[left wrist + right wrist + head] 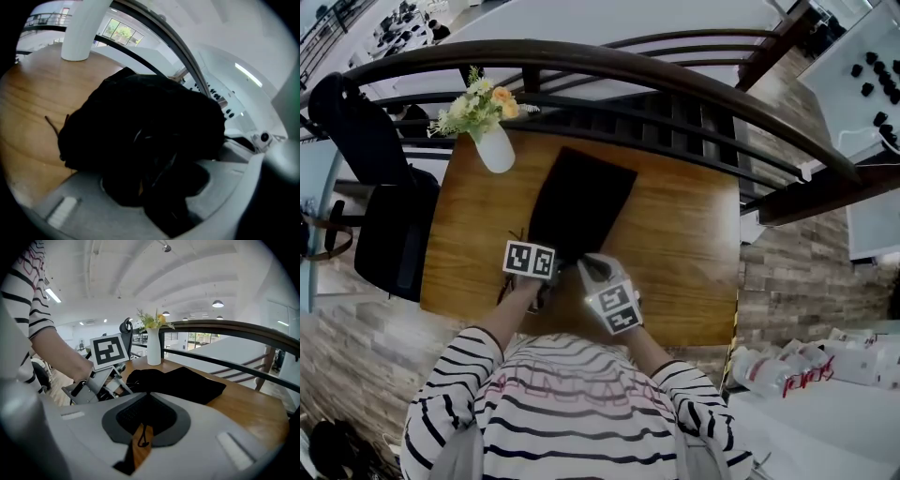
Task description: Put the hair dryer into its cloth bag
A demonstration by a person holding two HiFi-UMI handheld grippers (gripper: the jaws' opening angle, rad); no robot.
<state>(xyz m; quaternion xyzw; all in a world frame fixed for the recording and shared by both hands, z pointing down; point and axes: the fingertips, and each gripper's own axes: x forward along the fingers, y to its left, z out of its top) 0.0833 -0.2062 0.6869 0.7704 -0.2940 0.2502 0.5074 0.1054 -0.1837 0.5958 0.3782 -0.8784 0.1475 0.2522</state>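
A black cloth bag [581, 202] lies lengthwise on the wooden table [684, 244], its mouth end toward me. My left gripper [551, 278] is at that near end, and in the left gripper view [154, 187] black cloth of the bag [140, 112] fills the space between its jaws. The right gripper [587, 269] sits just right of it, jaws nearly together with a thin black drawstring [141, 439] pinched between them. In the right gripper view the bag [187, 383] bulges by the left gripper [105, 380]. The hair dryer itself does not show.
A white vase [494, 145] of flowers stands at the table's far left corner. A black chair [384, 216] is off the left side. A dark curved railing [675, 103] runs behind the table. Bare wood lies to the bag's right.
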